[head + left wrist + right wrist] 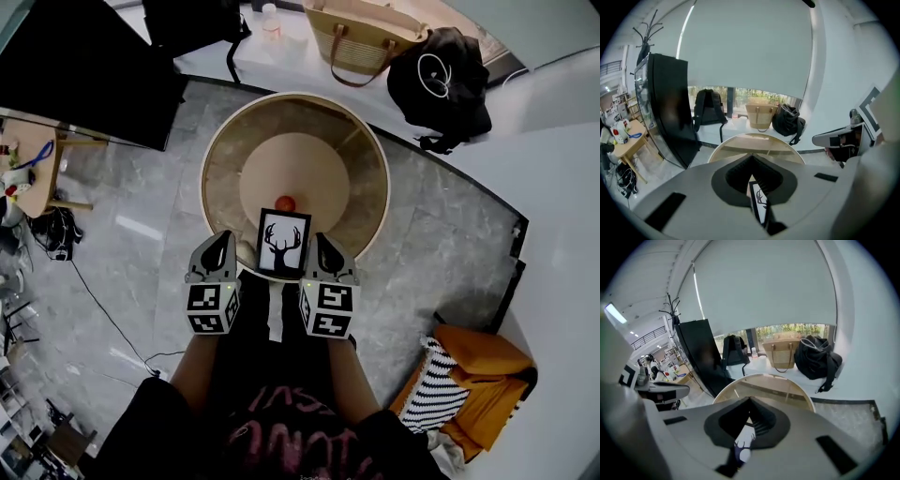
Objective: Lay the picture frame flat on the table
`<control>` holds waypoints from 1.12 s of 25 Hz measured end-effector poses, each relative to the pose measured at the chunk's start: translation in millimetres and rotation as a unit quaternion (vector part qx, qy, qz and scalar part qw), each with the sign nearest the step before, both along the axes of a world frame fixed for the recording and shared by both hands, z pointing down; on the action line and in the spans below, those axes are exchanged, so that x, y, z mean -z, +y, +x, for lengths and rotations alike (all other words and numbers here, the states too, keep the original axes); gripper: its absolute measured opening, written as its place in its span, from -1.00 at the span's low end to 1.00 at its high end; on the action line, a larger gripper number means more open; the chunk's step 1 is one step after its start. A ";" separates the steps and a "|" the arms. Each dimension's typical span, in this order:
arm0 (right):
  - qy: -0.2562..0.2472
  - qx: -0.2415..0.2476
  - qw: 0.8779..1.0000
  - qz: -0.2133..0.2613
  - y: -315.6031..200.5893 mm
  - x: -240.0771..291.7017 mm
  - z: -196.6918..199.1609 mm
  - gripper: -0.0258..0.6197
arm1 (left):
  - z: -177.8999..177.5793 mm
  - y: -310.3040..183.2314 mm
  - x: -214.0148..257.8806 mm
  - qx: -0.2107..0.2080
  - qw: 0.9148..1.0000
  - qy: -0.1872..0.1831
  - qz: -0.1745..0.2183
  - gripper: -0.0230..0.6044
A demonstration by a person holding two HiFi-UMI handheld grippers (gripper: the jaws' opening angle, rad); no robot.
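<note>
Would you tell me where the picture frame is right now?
The picture frame is central in the head view, gripped between the left tongs and right tongs at the round table's near rim, beside a small orange object.

The head view looks steeply down on the round table. Both gripper views face across it from its near edge toward the straw bag.

The left forearm and right forearm reach forward from the body, side by side and roughly parallel. The grey left gripper, with a black-and-white marker cube at its rear, has its dark jaws closed on the left edge of the black picture frame. The matching grey right gripper, level with it, is clamped on the frame's right edge.
</note>
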State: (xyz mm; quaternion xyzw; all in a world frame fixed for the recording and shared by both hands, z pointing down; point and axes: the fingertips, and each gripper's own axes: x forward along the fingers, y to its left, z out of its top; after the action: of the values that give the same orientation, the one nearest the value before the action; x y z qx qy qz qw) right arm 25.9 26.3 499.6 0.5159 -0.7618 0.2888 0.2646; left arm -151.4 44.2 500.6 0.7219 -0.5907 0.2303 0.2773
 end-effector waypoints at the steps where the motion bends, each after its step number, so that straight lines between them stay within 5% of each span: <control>1: -0.001 0.001 1.000 0.007 -2.1 9.3 -0.6 -0.85 | -1.8 -0.8 8.3 0.000 1.000 -0.002 0.005 -0.89; 17: 0.007 0.025 0.989 0.146 -32.0 163.1 -1.0 -0.85 | 6.3 -33.3 166.3 -0.014 0.990 0.028 0.137 -0.89; 28: 0.015 0.021 0.966 0.259 -55.6 266.2 1.8 -0.86 | 0.1 -63.3 272.8 -0.029 0.966 0.012 0.257 -0.89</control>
State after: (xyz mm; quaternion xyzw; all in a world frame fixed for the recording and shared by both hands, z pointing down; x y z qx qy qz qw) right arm 27.7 -29.3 233.4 0.5552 -0.8171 0.0687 0.1391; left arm -151.2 -19.2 227.8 0.7884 -0.6056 0.0697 0.0826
